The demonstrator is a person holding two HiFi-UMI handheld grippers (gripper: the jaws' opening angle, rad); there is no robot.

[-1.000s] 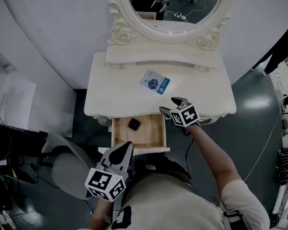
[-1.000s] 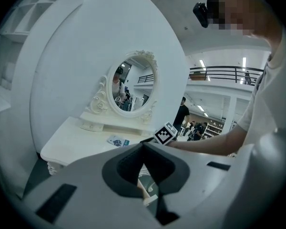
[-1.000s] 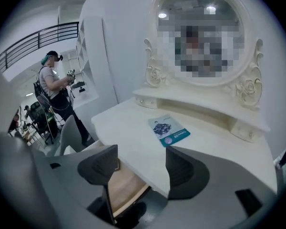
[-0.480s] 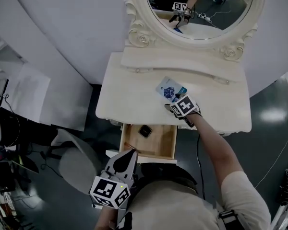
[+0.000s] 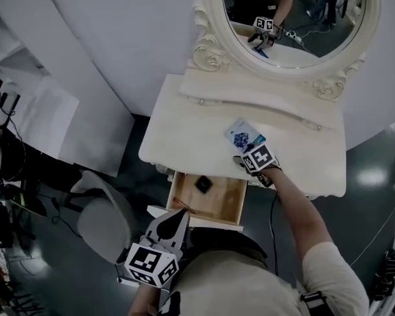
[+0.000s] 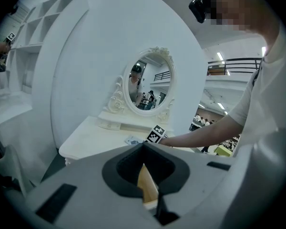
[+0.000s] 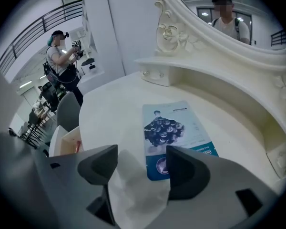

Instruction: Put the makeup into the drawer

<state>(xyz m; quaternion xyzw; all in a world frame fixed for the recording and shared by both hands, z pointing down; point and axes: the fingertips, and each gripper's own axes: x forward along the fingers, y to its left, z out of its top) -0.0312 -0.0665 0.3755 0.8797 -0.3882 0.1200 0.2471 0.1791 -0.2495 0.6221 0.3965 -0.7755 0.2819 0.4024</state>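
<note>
You are holding your right hand-held gripper (image 7: 142,165) open; the makeup sachet (image 7: 174,130) is lying just ahead, lengthwise away from it.

Unidentifiable dark item (image 5: 203,184) in drawer (image 5: 220,201)

Left gripper (image 5: 182,213), right gripper (image 5: 239,160): grey shells, black pads (image 7: 188,171), black-and-white marker cube (image 5: 147,263) on each. Thin black cable (image 5: 273,209) by right arm. Person wears light short-sleeved tee (image 5: 329,268).
</note>
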